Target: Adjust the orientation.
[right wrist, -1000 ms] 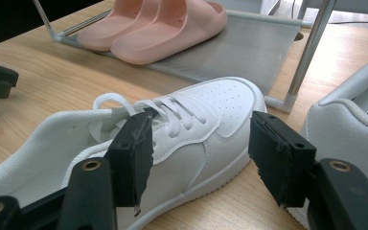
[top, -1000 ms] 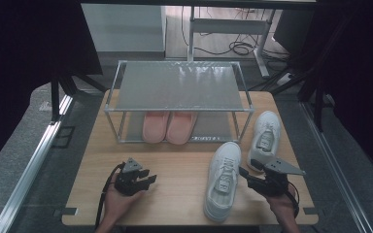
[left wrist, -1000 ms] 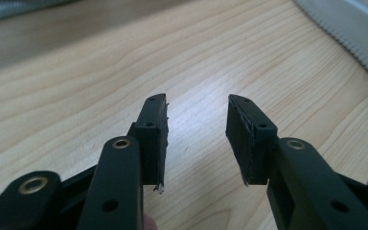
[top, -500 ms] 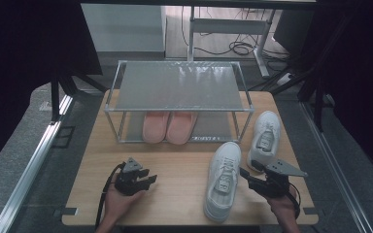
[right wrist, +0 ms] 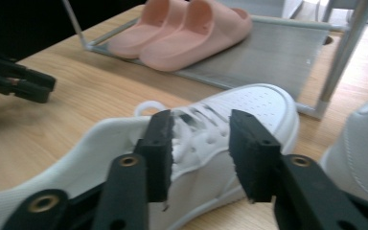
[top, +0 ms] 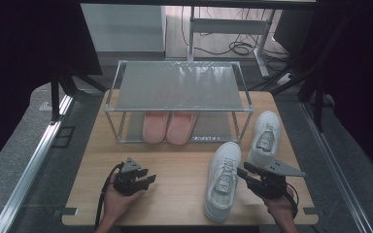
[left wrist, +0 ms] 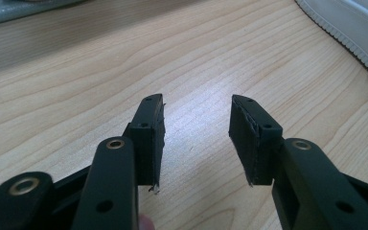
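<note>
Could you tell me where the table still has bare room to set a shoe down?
Bare wood lies between the left gripper and the near sneaker, below the rack. The rack's top shelf is bare. The right is crowded: both sneakers, the far one, and the right gripper.

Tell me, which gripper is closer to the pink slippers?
Left. The left gripper sits just in front of the pink slippers; the right gripper is farther off, beside the nearer white sneaker.

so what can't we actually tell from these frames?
- Right gripper, its own view: whether the pads press the near white sneaker; the jaws, just closing, cover the contact.
- High view: same grip too small.
- Pink slippers, high view: toes hidden under the rack's top shelf.
- Left gripper view: sneaker sole cut off by the edge.
</note>
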The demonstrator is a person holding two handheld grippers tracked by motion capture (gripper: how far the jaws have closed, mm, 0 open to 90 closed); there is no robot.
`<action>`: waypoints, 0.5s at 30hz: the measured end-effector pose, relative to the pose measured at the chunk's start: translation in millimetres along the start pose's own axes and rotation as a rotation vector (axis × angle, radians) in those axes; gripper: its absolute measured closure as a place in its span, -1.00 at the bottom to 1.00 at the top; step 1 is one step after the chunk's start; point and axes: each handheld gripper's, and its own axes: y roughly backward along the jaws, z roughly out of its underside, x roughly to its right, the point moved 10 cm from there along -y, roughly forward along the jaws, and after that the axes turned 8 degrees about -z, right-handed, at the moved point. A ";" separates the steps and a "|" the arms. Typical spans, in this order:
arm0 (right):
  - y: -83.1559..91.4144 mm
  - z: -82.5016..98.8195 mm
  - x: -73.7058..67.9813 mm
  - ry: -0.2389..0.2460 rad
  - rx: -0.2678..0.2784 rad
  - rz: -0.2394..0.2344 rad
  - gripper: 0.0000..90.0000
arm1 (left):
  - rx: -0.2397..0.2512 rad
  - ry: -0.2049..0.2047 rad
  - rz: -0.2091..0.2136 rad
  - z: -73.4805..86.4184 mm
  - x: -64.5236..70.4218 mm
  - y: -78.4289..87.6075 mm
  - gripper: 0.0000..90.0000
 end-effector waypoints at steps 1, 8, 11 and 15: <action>0.3 -0.9 -2.3 0.003 0.001 -0.008 0.46 | 0.000 0.000 0.000 0.0 0.1 0.0 0.27; -0.2 -6.7 -23.6 0.040 0.006 -0.072 0.82 | -0.009 -0.002 0.007 1.6 2.0 -0.5 0.27; -5.3 -5.7 -37.6 0.066 -0.011 -0.115 0.94 | -0.010 -0.006 0.009 1.7 1.8 -0.6 0.27; -12.5 -0.7 -50.6 0.087 -0.045 -0.153 0.99 | -0.011 -0.005 0.010 1.9 2.3 -0.5 0.26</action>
